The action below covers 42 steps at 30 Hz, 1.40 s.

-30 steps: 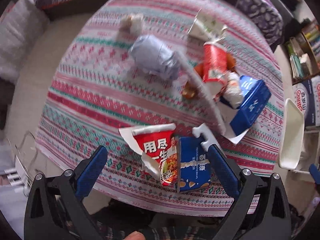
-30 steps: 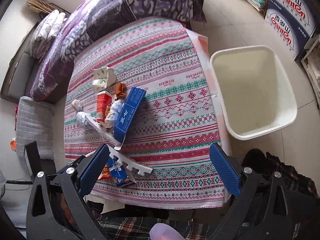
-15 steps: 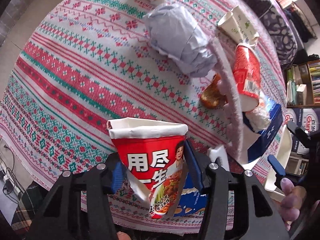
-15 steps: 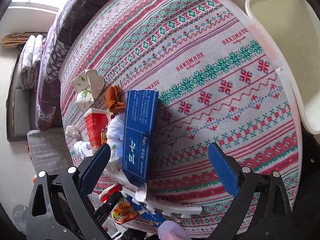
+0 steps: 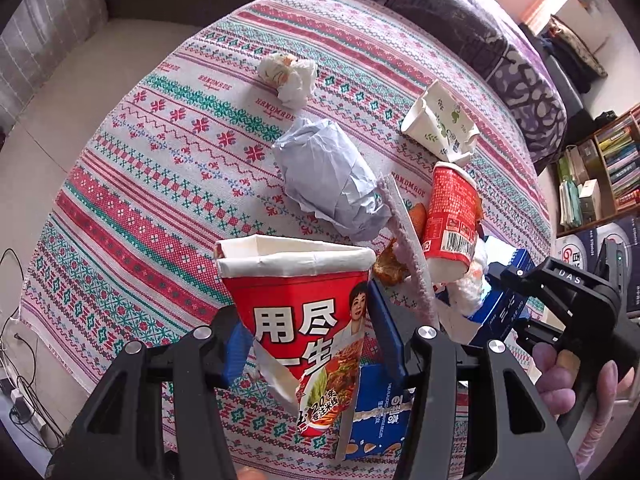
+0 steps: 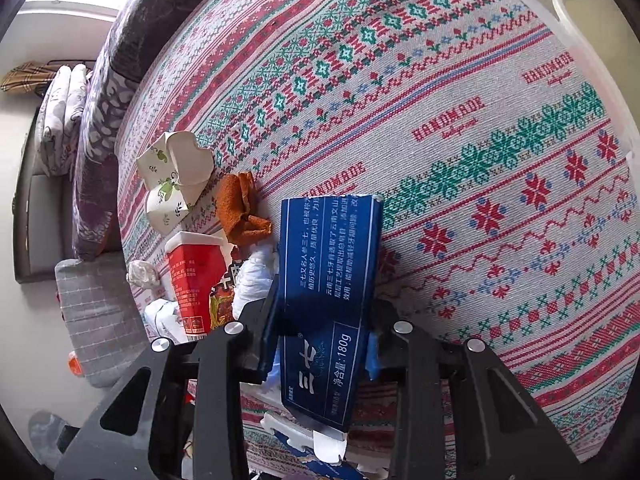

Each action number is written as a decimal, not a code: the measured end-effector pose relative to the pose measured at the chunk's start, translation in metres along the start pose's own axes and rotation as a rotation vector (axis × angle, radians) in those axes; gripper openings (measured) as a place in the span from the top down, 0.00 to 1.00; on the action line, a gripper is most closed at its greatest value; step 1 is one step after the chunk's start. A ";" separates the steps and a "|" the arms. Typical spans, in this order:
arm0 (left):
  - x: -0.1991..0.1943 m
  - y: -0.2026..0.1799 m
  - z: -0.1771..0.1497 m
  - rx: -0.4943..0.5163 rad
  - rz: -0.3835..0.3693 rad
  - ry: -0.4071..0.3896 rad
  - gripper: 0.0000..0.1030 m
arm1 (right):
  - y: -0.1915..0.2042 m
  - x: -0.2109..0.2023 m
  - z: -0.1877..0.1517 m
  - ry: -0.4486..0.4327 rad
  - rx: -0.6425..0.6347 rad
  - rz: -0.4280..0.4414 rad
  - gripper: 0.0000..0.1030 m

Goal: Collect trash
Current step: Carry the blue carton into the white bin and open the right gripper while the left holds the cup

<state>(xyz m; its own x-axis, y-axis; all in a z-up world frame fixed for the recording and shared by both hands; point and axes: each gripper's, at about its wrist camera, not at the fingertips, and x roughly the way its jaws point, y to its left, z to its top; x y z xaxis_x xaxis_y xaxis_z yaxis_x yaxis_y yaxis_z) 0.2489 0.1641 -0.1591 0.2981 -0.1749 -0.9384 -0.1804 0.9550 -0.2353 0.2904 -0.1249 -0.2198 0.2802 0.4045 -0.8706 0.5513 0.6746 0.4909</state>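
left fingers [image 5: 308, 344] clamped on upright noodle cup [image 5: 304, 320], right fingers [image 6: 320, 332] across blue box's [image 6: 328, 280] short width, bin [image 6: 580, 0] far right.

open patterned cloth [image 6: 500, 184] is stretching wide to the right of the blue box [image 6: 324, 280], leaving easy passage toward the white bin [image 6: 576, 4]. to its left, the red cup [image 6: 194, 276], orange scrap [image 6: 238, 212] and crushed paper cup [image 6: 174, 176] are crowding together, probably touching.
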 end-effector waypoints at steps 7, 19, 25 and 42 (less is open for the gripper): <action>-0.018 -0.019 0.011 -0.011 0.022 -0.156 0.48 | 0.025 -0.048 -0.005 -0.192 -0.204 -0.031 0.73; -0.050 -0.064 0.014 0.044 0.114 -0.404 0.48 | 0.026 -0.133 -0.017 -0.518 -0.460 -0.104 0.73; -0.048 -0.092 0.010 0.086 0.094 -0.412 0.48 | 0.005 -0.143 -0.011 -0.526 -0.436 -0.139 0.73; -0.035 -0.160 -0.009 0.185 0.053 -0.418 0.48 | -0.114 -0.164 0.042 -0.438 -0.040 -0.246 0.73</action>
<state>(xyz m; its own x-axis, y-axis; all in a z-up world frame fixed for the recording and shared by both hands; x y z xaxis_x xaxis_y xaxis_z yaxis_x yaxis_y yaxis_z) 0.2590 0.0156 -0.0906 0.6520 -0.0498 -0.7565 -0.0464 0.9934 -0.1053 0.2146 -0.2944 -0.1346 0.4543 -0.0607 -0.8888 0.6142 0.7440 0.2631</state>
